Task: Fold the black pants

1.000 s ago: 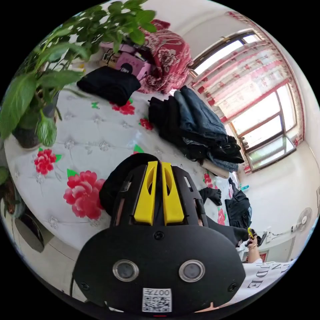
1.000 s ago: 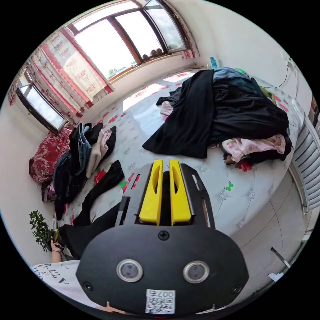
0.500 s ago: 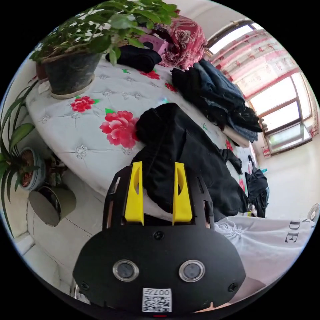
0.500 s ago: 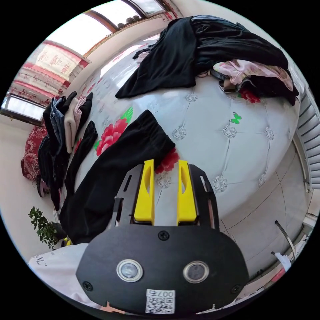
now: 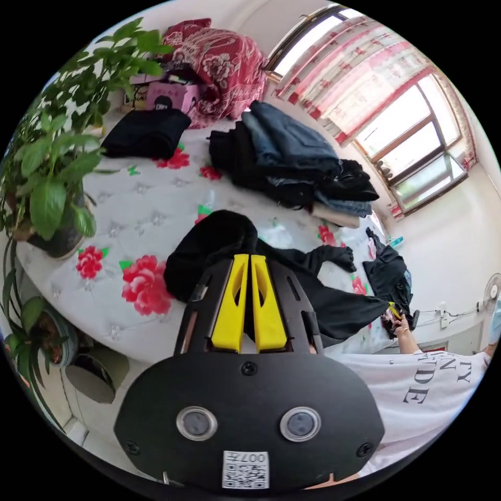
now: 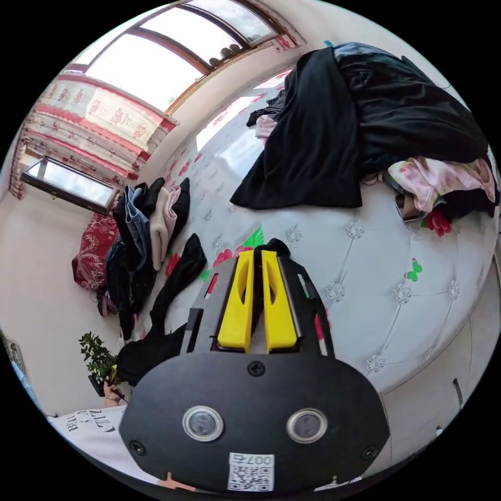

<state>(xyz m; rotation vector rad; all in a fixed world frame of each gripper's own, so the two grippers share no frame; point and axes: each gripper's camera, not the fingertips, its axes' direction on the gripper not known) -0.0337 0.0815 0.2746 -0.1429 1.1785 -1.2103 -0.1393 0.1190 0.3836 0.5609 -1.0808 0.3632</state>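
We see a bed [image 5: 130,219] covered in a white, button-tufted quilt printed with red flowers. The black pants [image 5: 219,245] lie across it as soft, matte fabric, stretched out between our two tools.

In the left gripper view, the left hand-held gripper [image 5: 245,305] has its yellow jaws pressed almost together, pinching a bunched end of the pants. From there the cloth runs away across the quilt toward a person's hand [image 5: 401,327] at the far end. A white shirt with dark lettering [image 5: 417,386] shows at the lower right.

In the right gripper view, the right hand-held gripper [image 6: 255,300] also has its yellow jaws nearly closed, with dark cloth of the pants [image 6: 156,349] between them.

A stack of folded jeans and dark clothes [image 5: 297,162] sits further up the bed, and a separate folded black garment [image 5: 143,133] lies near a red patterned bundle [image 5: 219,62]. A loose heap of black and pink clothing [image 6: 386,125] fills the bed's other end.

A dark pot [image 5: 52,240] on the bed's corner holds a leafy green plant [image 5: 57,151].
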